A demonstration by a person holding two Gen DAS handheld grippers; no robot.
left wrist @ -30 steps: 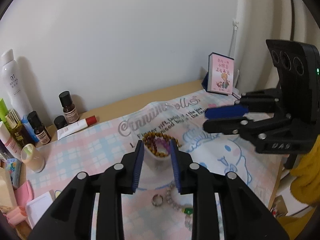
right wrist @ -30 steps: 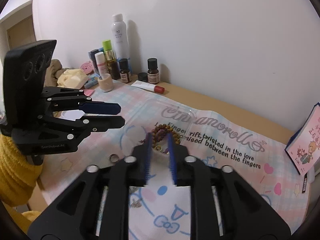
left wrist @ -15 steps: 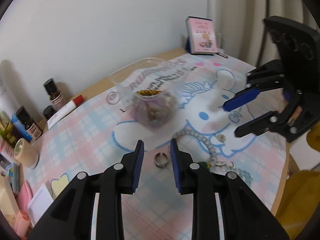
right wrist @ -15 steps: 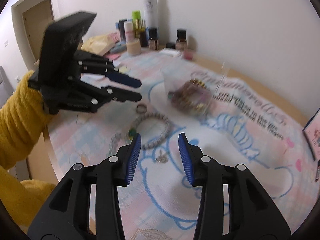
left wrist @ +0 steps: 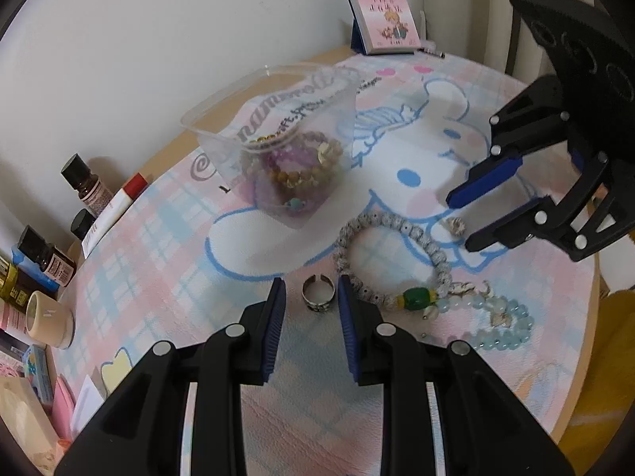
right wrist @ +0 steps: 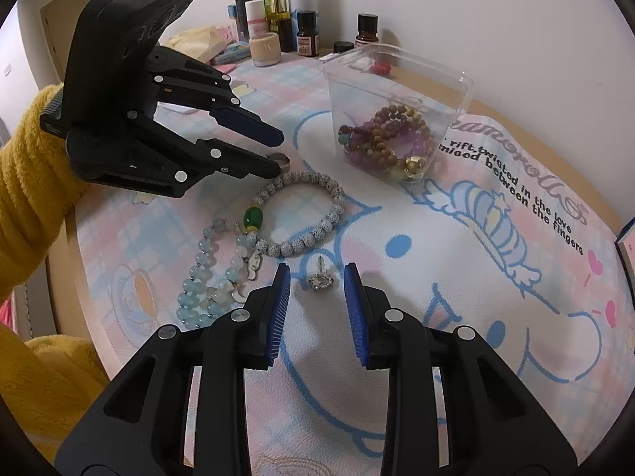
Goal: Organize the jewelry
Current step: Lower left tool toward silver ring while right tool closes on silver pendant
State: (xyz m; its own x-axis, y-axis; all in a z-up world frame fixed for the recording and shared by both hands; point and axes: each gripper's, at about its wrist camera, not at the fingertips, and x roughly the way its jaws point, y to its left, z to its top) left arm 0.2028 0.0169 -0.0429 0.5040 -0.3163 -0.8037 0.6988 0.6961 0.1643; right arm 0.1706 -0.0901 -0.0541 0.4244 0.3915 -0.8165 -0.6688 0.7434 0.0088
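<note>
A clear plastic box point(left wrist: 278, 135) point(right wrist: 397, 91) holding several bead bracelets stands on the patterned mat. A silver ring point(left wrist: 316, 297) lies on the mat between the open fingers of my left gripper point(left wrist: 310, 295). A small silver earring point(right wrist: 320, 279) lies between the open fingers of my right gripper point(right wrist: 316, 277). A white bead bracelet with a green bead point(left wrist: 391, 256) point(right wrist: 301, 214) and a pale blue bead bracelet point(left wrist: 496, 317) point(right wrist: 210, 281) lie loose on the mat. In the right wrist view the left gripper point(right wrist: 274, 154) hovers over the ring.
Cosmetic bottles and tubes point(left wrist: 59, 246) point(right wrist: 278, 12) line the back left of the table. A pink boxed book point(left wrist: 383, 23) stands against the wall. The table's front edge point(left wrist: 587, 357) runs close to the loose bracelets.
Both grippers have dropped closer to the mat. My left gripper now straddles the ring and my right gripper straddles the earring. A second ago both were up at the box.
</note>
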